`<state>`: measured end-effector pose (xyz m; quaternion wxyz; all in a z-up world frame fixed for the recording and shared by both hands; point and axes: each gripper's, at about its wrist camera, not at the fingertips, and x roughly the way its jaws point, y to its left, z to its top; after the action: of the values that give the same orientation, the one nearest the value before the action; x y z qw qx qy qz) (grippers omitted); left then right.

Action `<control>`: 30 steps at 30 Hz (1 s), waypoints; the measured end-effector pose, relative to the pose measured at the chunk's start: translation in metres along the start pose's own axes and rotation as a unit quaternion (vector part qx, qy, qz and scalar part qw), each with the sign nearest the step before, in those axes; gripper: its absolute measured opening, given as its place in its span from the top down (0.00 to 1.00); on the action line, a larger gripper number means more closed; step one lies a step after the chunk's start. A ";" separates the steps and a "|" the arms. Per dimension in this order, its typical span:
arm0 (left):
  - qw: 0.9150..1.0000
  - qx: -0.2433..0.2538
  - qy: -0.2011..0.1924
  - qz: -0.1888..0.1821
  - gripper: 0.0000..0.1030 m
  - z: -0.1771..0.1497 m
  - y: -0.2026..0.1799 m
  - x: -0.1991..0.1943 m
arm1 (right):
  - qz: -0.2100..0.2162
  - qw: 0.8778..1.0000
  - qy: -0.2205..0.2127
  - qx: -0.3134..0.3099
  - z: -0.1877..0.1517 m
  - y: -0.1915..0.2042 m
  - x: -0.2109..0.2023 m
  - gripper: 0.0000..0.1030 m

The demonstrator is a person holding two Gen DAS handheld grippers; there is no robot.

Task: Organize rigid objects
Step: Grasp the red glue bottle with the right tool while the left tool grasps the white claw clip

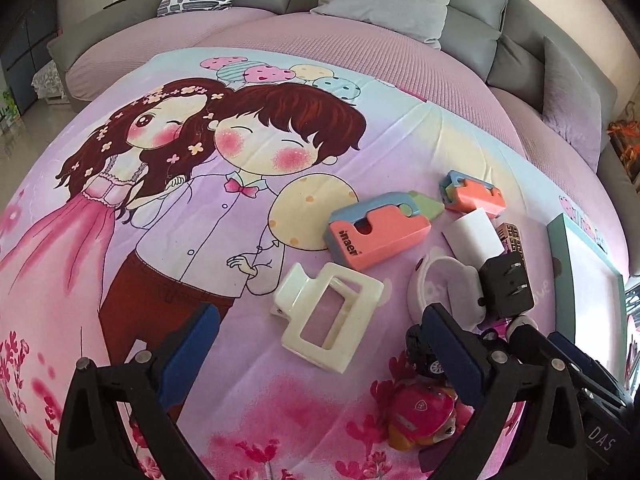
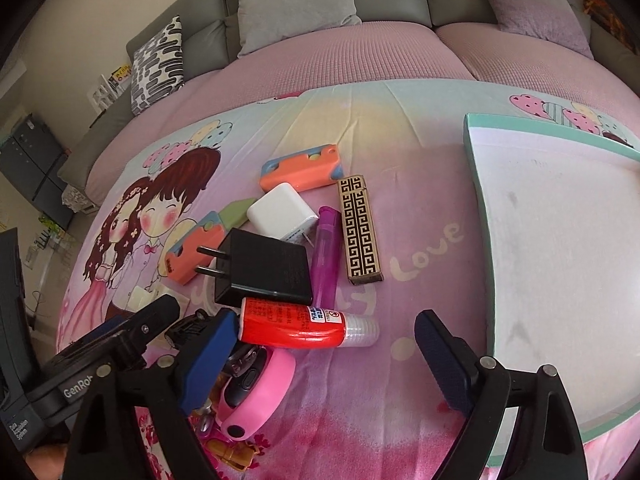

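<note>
While both grippers hang over a bed spread with a cartoon-print sheet (image 1: 168, 208), neither holds anything. The left gripper (image 1: 320, 344) has its blue-padded fingers (image 1: 188, 356) spread wide, with a cream hair claw clip (image 1: 326, 314) lying on the sheet in the gap between them, untouched. The right gripper (image 2: 324, 356) is likewise released, its fingers (image 2: 208, 364) well apart; a red tube with a clear cap (image 2: 304, 322) lies just beyond the left pad, and bare sheet fills the rest of the gap.

The rigid objects sit in a loose pile on the sheet. A black plug adapter (image 2: 260, 268) rests on top, prongs pointing left in the right wrist view, with a white charger cube (image 2: 280, 216) just behind it. A purple tube (image 2: 326, 256) lies beside the adapter, and a box with a gold key pattern (image 2: 360, 228) lies next to that. Two orange-and-blue plastic cases are in the pile: the larger (image 1: 376, 232) lies near the clip, and the smaller (image 1: 472, 192) lies farther back. A pink rounded gadget (image 2: 256, 388) lies near the right gripper's left pad, and a small toy figure with a pink helmet (image 1: 420, 408) sits at the near edge.

An empty teal-rimmed tray (image 2: 476, 168) with a white floor stands to the right of the pile, apart from it. Grey cushions (image 2: 296, 0) line the back.
</note>
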<state>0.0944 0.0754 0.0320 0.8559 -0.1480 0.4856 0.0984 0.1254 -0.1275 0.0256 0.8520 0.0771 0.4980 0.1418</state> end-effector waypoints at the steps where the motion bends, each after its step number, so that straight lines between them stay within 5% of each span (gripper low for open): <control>1: 1.000 0.000 -0.002 0.003 0.02 0.000 0.001 0.000 | 0.003 1.000 0.002 0.005 0.000 -0.002 0.001 0.11; 5: 1.000 -0.004 0.000 0.002 0.19 0.000 0.004 0.002 | 0.008 1.000 0.004 0.012 0.000 -0.004 0.003 0.15; 10: 1.000 -0.003 0.001 -0.002 0.23 -0.001 0.005 0.006 | 0.012 1.000 0.005 0.014 0.000 -0.006 0.006 0.20; 14: 1.000 0.004 0.011 -0.010 0.45 -0.004 0.002 0.013 | 0.012 1.000 0.003 0.008 -0.002 -0.004 0.007 0.23; 30: 0.999 0.027 -0.019 -0.009 0.52 -0.005 -0.009 -0.006 | 0.004 1.000 -0.021 0.002 -0.001 -0.008 -0.014 0.23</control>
<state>0.0897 0.0646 0.0364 0.8693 -0.1275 0.4707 0.0807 0.1197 -0.1392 0.0348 0.8615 0.0836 0.4801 0.1426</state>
